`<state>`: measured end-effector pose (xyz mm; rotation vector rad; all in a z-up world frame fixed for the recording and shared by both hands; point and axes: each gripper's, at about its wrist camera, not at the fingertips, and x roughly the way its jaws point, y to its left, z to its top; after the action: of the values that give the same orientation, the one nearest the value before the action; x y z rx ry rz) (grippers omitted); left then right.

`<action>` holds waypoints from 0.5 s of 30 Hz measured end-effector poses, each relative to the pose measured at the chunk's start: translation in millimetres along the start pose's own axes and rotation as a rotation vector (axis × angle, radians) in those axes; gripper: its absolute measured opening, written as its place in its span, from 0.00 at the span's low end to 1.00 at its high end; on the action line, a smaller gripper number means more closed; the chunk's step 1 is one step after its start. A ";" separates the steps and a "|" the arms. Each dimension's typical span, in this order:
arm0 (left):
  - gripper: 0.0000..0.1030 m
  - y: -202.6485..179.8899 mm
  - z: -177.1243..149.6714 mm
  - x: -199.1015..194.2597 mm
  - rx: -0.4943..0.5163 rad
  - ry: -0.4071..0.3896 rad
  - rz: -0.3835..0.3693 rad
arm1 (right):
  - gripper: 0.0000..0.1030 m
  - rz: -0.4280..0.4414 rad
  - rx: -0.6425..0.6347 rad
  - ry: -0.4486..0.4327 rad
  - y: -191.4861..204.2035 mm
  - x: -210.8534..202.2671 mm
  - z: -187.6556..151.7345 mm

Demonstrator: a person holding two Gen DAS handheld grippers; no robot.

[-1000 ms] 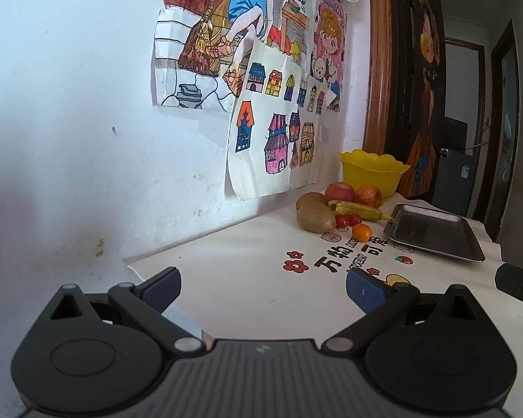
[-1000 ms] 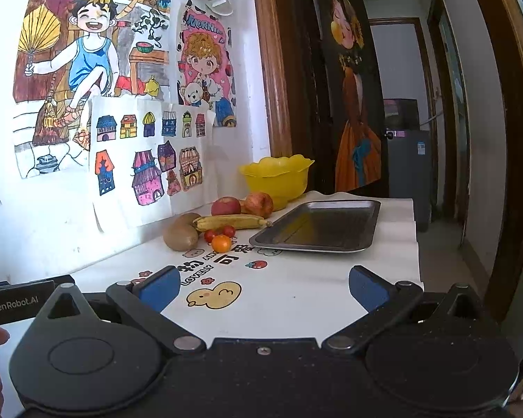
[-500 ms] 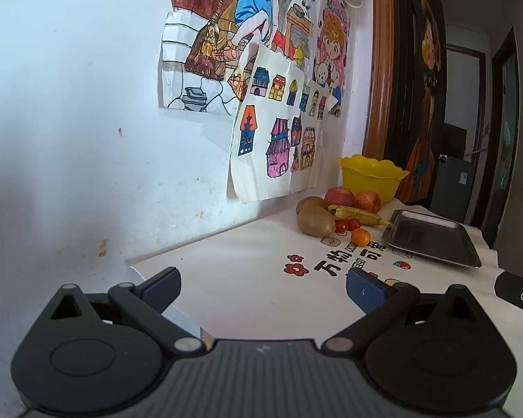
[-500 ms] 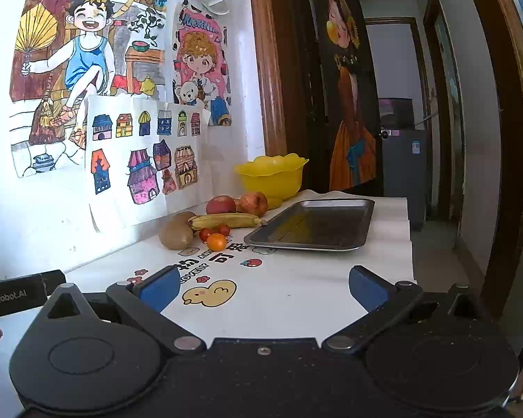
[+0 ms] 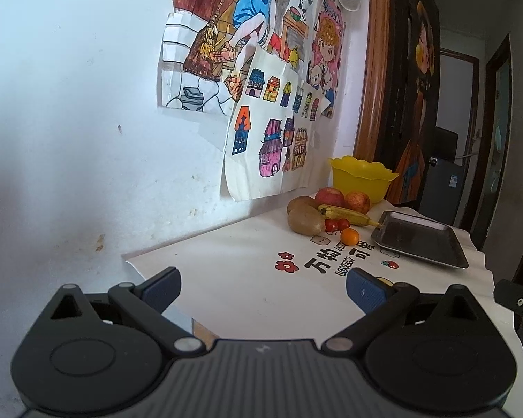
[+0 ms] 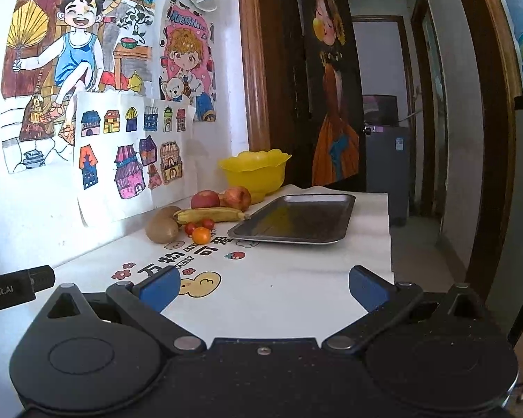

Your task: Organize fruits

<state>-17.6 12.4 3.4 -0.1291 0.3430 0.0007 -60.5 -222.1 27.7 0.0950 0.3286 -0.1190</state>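
Note:
Fruit lies in a cluster by the wall at the table's far end: two brown kiwis [image 5: 306, 223] [image 6: 162, 229], a banana [image 5: 348, 214] [image 6: 211, 214], two red apples [image 5: 329, 198] [image 6: 238, 198], small red tomatoes [image 5: 336, 224] [image 6: 199, 226] and a small orange [image 5: 349, 236] [image 6: 201, 235]. A yellow bowl [image 5: 362, 178] [image 6: 252, 170] stands behind them. A dark metal tray [image 5: 418, 240] [image 6: 296, 221] lies to their right. My left gripper [image 5: 263, 287] and right gripper [image 6: 263, 287] both hang open over the near end of the table, far from the fruit, holding nothing.
The white tablecloth [image 6: 279, 289] carries printed cartoons and lettering. Children's drawings [image 6: 129, 146] hang on the wall at left. The table's right edge drops to the floor beside a doorway [image 6: 383, 122]. Part of the other gripper [image 6: 15, 287] shows at the left.
Both views have shifted slightly; the fruit sits a little lower and nearer in the left wrist view. Both grippers stay open, and nothing on the table has moved.

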 end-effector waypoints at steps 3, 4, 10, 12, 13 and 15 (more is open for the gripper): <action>0.99 1.5 2.7 -5.4 -0.005 -0.006 -0.004 | 0.99 -0.009 -0.019 -0.013 3.9 -9.3 4.9; 0.99 2.3 4.5 -7.8 -0.006 -0.007 -0.005 | 0.99 -0.012 -0.024 -0.015 5.3 -12.0 6.7; 0.99 6.6 17.3 -16.5 0.005 -0.015 0.031 | 0.99 0.004 -0.088 -0.023 22.0 -20.8 20.6; 0.99 6.4 20.9 -15.3 0.021 -0.012 0.031 | 0.99 0.009 -0.108 -0.025 26.1 -18.7 25.0; 0.99 5.1 22.5 -13.9 0.031 -0.009 0.031 | 0.99 0.013 -0.116 -0.018 27.7 -15.9 26.9; 0.99 0.4 27.0 -9.9 0.061 -0.014 0.035 | 0.99 0.030 -0.122 0.000 29.2 -6.0 31.8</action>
<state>-17.8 16.5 31.8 -0.0628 0.3314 0.0261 -52.3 -196.3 61.8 -0.0205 0.3331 -0.0691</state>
